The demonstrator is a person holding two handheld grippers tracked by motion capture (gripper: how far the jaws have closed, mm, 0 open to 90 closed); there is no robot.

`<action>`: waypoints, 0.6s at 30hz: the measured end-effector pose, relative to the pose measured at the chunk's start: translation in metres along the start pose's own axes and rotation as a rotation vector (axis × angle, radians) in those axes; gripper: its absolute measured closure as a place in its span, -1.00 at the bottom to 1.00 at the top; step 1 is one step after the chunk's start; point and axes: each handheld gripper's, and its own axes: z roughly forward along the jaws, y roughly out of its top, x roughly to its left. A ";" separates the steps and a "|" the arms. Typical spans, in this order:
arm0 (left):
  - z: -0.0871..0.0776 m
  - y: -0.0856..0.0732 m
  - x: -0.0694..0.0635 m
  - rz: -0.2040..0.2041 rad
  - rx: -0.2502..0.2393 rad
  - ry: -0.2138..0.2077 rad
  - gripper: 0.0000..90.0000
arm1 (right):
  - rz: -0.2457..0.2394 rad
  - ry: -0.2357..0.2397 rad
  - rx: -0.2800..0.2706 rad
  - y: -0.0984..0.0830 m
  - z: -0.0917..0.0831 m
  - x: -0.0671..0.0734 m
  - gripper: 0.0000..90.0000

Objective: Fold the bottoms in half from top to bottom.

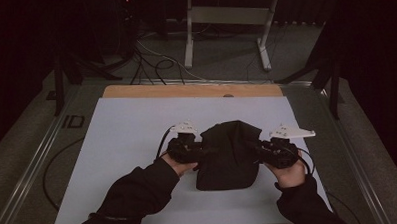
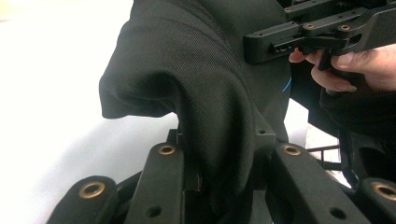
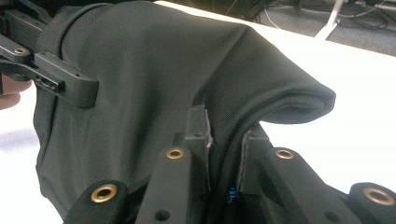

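Observation:
A black cloth garment (image 1: 228,151) hangs bunched between my two grippers over the white mat (image 1: 122,129). My left gripper (image 1: 200,151) is shut on its left edge, and a fold of the garment (image 2: 196,70) passes down between the jaws of that gripper (image 2: 222,154). My right gripper (image 1: 254,149) is shut on the right edge, with the garment's fabric (image 3: 154,70) pinched between its padded jaws (image 3: 224,135). The garment's lower part rests on the mat. Each gripper view shows the other gripper, the right one (image 2: 327,32) and the left one (image 3: 51,79), clamped on the far side.
The mat lies on a table with a wooden strip (image 1: 185,90) at the far edge and metal rails (image 1: 33,158) along the sides. Beyond the table stand a white metal frame (image 1: 223,21) and loose cables (image 1: 149,58) on the floor.

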 end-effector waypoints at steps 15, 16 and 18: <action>-0.023 0.010 0.015 -0.009 -0.026 0.047 0.64 | -0.027 0.011 -0.029 0.026 0.016 0.004 0.74; -0.025 0.010 0.016 -0.008 -0.027 0.052 0.64 | -0.028 0.013 -0.028 0.028 0.018 0.004 0.74; -0.029 0.010 0.018 -0.015 -0.030 0.059 0.64 | -0.031 0.017 -0.027 0.031 0.022 0.006 0.74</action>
